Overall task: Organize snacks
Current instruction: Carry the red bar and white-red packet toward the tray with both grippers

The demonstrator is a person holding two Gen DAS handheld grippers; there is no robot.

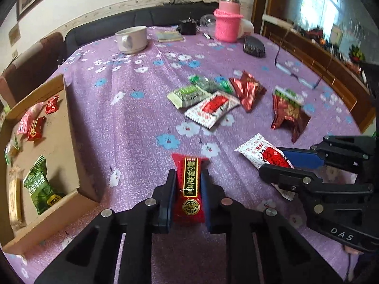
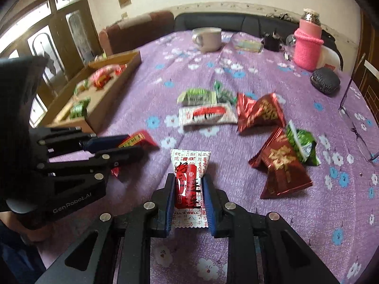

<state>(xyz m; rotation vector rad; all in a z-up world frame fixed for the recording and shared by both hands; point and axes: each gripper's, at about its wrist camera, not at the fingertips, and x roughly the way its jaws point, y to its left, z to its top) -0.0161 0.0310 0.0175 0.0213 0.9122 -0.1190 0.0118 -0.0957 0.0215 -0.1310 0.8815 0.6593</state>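
My left gripper [image 1: 188,177] is shut on a red snack packet with a black and gold label [image 1: 188,189], just above the purple cloth. My right gripper [image 2: 189,179] is shut on a white and red snack packet [image 2: 189,179]; it also shows in the left wrist view [image 1: 263,153], to the right of the left gripper. A cardboard box [image 1: 71,127] at the left holds several snacks, among them a green packet [image 1: 39,184]. Loose snacks lie mid-table: a green one [image 1: 187,94], a white and red one [image 1: 212,108], and dark red foil ones [image 1: 247,90] [image 1: 287,114].
A white mug [image 1: 131,39], a pink-sleeved bottle [image 1: 227,23], a black pouch [image 1: 253,46] and glasses [image 1: 296,73] stand at the far side of the table. A dark sofa [image 1: 106,26] runs behind it. The box [image 2: 113,59] sits at the table's left edge.
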